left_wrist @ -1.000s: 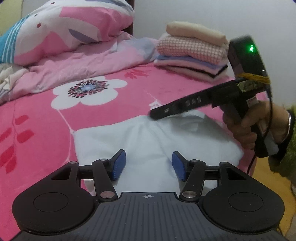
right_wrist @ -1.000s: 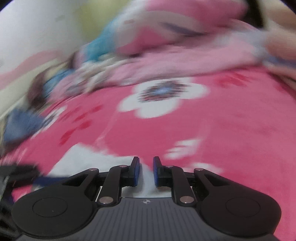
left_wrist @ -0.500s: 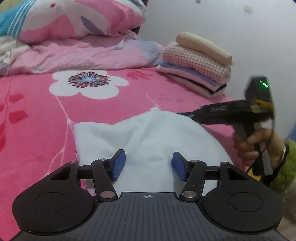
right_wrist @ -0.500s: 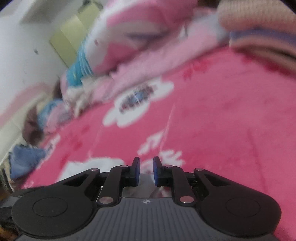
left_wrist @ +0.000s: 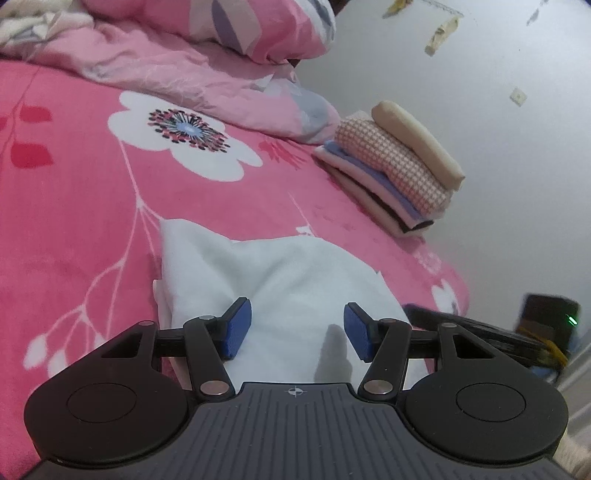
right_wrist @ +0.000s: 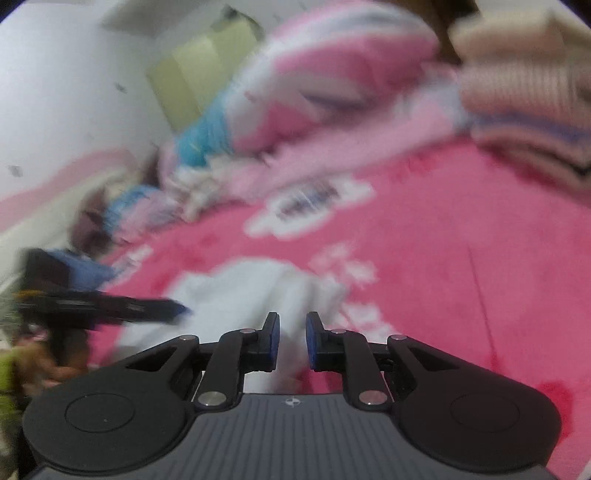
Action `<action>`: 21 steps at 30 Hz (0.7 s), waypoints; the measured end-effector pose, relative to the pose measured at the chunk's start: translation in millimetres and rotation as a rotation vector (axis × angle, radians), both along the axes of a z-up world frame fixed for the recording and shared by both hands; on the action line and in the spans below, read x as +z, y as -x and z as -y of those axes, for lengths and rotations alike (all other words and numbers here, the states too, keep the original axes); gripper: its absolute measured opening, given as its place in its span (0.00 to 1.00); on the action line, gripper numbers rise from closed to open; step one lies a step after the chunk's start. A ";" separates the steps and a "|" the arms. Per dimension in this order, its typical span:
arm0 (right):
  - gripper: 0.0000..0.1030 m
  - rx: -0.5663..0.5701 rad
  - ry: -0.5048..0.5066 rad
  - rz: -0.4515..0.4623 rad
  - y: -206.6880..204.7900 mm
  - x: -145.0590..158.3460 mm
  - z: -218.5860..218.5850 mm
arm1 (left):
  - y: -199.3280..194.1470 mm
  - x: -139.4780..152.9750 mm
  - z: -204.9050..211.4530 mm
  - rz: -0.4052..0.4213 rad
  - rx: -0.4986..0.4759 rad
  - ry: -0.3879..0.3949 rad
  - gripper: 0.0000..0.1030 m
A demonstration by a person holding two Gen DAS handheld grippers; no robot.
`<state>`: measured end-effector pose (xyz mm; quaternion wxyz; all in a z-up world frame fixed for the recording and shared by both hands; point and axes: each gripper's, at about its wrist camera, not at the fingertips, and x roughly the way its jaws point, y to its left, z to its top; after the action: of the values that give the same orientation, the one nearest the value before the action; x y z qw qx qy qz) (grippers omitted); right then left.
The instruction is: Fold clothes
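Observation:
A white garment [left_wrist: 295,273] lies bunched and partly folded on the pink floral bedspread [left_wrist: 74,221]. My left gripper [left_wrist: 297,328] hovers over its near part, open wide, with nothing between the blue pads. My right gripper [right_wrist: 293,339] points at the same white garment [right_wrist: 240,291] from the right side. Its jaws stand a narrow gap apart and white cloth shows behind the gap. That view is blurred by motion. In the left wrist view the right gripper [left_wrist: 410,310] lies low at the garment's right edge. The left gripper [right_wrist: 181,310] shows as a dark bar at left.
A stack of folded clothes [left_wrist: 391,173] sits at the bed's far right corner by the white wall [left_wrist: 498,92]. A pink pillow [left_wrist: 240,29] and rumpled pink duvet [left_wrist: 184,81] lie at the head. The bed's edge runs just right of the garment.
The right gripper has swung from above the garment's middle down to its right edge. The garment now lies more bunched. The left gripper stayed open and tilted leftward.

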<state>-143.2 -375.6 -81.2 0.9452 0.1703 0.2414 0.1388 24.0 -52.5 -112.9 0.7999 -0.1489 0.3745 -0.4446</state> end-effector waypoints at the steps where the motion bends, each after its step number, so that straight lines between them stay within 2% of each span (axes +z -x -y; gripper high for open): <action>1: 0.16 0.025 -0.003 0.042 9.5 6.9 -3.4 | -0.8 -0.4 -0.6 -0.005 0.000 0.006 0.55; 4: 0.16 0.163 0.047 0.091 20.0 9.2 -28.0 | -1.2 -0.8 -1.6 -0.010 0.000 0.012 0.55; 6: 0.16 0.201 0.119 0.054 12.9 -5.6 -45.6 | -1.2 -0.8 -1.7 -0.008 -0.001 0.011 0.55; 7: 0.16 0.195 0.160 0.012 6.6 -17.1 -49.5 | -1.1 -0.8 -1.7 -0.006 -0.002 0.010 0.55; 9: 0.12 0.177 0.224 -0.018 4.4 -34.3 -48.3 | -1.3 -1.0 -1.7 -0.007 -0.005 0.010 0.55; 13: 0.13 0.145 0.241 0.019 21.3 -15.4 -48.1 | -2.7 -1.5 -2.0 -0.016 -0.001 0.015 0.55; 17: 0.14 0.261 0.273 0.040 35.7 -5.6 -77.6 | -4.3 -2.6 -3.7 -0.029 -0.001 0.029 0.55; 19: 0.14 0.326 0.328 0.036 31.8 -10.1 -103.2 | -5.1 -3.1 -4.5 -0.035 -0.001 0.035 0.55; 21: 0.14 0.368 0.456 0.015 27.7 -19.9 -131.1 | -5.9 -3.7 -5.2 -0.040 -0.001 0.041 0.55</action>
<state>-170.9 -244.5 -101.1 0.9198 -0.0944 0.2862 0.2515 30.0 -47.3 -116.6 0.7887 -0.1739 0.3814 -0.4497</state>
